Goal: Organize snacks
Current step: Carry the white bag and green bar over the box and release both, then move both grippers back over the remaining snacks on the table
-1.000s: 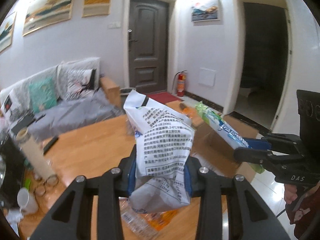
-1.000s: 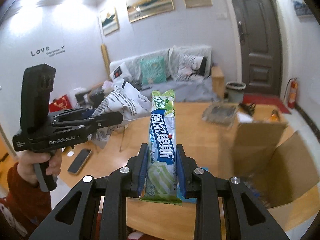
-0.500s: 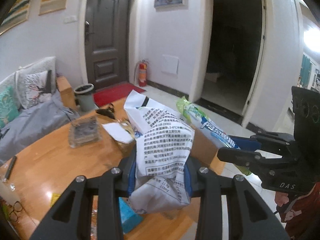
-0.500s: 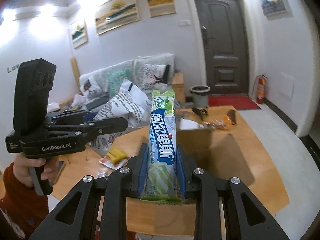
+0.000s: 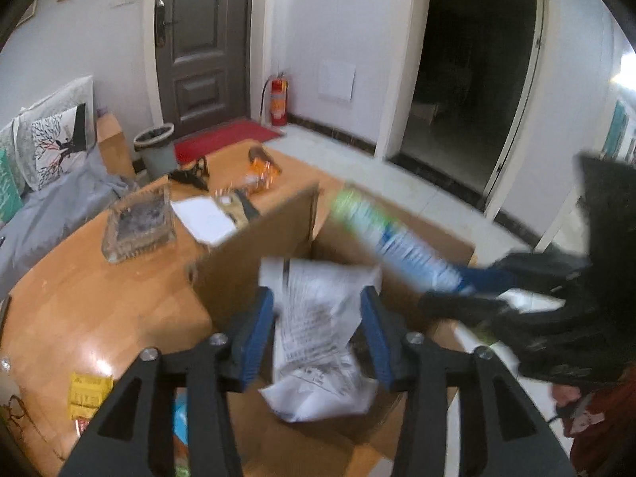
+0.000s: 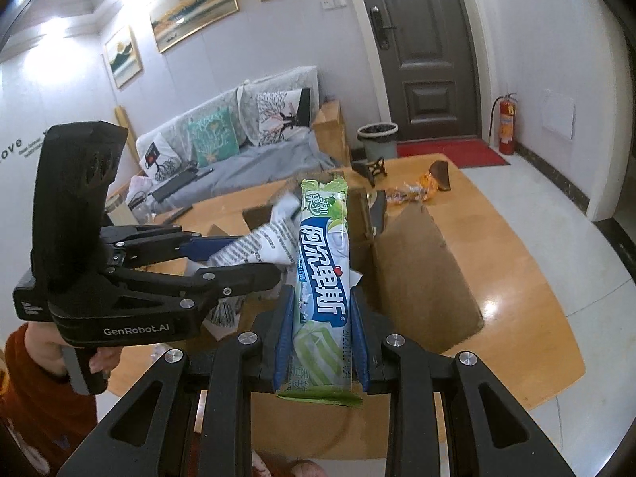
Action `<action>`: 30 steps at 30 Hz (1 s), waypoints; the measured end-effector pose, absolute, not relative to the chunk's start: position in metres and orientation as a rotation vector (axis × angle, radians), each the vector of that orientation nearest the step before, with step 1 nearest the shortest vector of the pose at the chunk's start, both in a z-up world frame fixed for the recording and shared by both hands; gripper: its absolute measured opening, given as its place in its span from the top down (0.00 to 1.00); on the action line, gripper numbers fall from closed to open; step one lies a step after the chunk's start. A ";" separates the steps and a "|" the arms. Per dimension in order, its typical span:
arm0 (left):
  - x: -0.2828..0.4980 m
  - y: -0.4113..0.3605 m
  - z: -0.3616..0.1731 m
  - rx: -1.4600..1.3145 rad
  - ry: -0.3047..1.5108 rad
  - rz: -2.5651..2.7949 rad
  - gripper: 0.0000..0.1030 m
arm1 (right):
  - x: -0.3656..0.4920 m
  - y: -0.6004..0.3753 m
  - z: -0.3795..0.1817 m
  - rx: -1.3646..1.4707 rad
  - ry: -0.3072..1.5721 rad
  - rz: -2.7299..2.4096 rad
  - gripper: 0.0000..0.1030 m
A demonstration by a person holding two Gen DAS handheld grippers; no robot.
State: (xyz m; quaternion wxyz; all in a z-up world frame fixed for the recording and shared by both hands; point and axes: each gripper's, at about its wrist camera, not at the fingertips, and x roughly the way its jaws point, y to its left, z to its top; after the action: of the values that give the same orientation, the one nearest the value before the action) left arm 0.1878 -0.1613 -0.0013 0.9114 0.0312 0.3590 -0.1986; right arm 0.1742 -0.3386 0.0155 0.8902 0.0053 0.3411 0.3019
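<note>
The step in hand is dropping snacks into the open cardboard box [image 5: 254,262] that sits on the wooden table [image 5: 99,298]. The left gripper [image 5: 318,330] hangs over the box mouth and its fingers [image 5: 258,334] are opening: the white printed snack bag [image 5: 318,338] is between them, but the blue pads stand clear of it on both sides, so it looks released and on its way down into the box (motion blur makes any last contact hard to judge). The right gripper [image 6: 322,338] is just beside it, to the right in the left wrist view, its fingers clenched on a long green and blue candy pack [image 6: 324,278], which stands upright and points toward the box opening.

The next move probably calls for the left hand to clear away from the box, then the right gripper to come over the opening and let go so the pack falls inside and not onto the upright flap [image 6: 425,270].

The table is glossy and light-coloured, with a glass ashtray [image 5: 139,226], a paper sheet [image 5: 202,218] and an orange wrapped snack [image 5: 258,175] at its far side, and small yellow packets [image 5: 89,393] near the left edge. Beyond are a grey sofa [image 6: 246,151] with cushions, a dark door [image 5: 202,43], a waste bin [image 5: 155,151], a red mat [image 5: 226,139], a fire extinguisher [image 5: 278,99] and framed pictures [image 6: 190,20] on a pale wall
</note>
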 end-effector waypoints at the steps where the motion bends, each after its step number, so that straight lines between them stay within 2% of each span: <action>1: 0.186 -0.156 0.004 0.048 0.723 -0.413 0.45 | 0.179 -0.335 0.013 0.011 0.719 0.638 0.77; 2: 0.184 -0.152 0.010 0.040 0.702 -0.406 0.39 | 0.184 -0.332 0.010 0.010 0.728 0.652 0.76; 5: 0.180 -0.140 0.020 0.059 0.675 -0.378 0.37 | 0.196 -0.320 0.003 0.000 0.744 0.665 0.63; 7: 0.177 -0.135 0.022 0.067 0.668 -0.365 0.29 | 0.199 -0.315 0.000 -0.020 0.749 0.649 0.60; 8: 0.175 -0.132 0.022 0.069 0.663 -0.355 0.21 | 0.199 -0.312 0.000 -0.028 0.749 0.649 0.59; 11: 0.171 -0.122 0.023 0.070 0.655 -0.341 0.20 | 0.193 -0.306 0.001 -0.033 0.746 0.651 0.52; 16: 0.161 -0.112 0.027 0.048 0.649 -0.334 0.20 | 0.182 -0.299 0.007 -0.062 0.738 0.656 0.51; 22: 0.138 -0.092 0.040 0.042 0.616 -0.308 0.20 | 0.161 -0.281 0.020 -0.111 0.711 0.662 0.40; 25: 0.126 -0.078 0.047 0.036 0.595 -0.285 0.16 | 0.147 -0.270 0.030 -0.129 0.686 0.684 0.29; 27: 0.116 -0.066 0.054 0.030 0.578 -0.265 0.15 | 0.136 -0.259 0.037 -0.149 0.660 0.704 0.16; 30: 0.101 -0.045 0.060 0.028 0.559 -0.220 0.10 | 0.119 -0.241 0.048 -0.188 0.608 0.718 0.06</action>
State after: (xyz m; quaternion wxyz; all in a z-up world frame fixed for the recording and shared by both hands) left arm 0.1009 -0.0454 0.0605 0.9551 0.0137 0.2754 -0.1086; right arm 0.1185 -0.2407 0.0475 0.8871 -0.0906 0.2924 0.3455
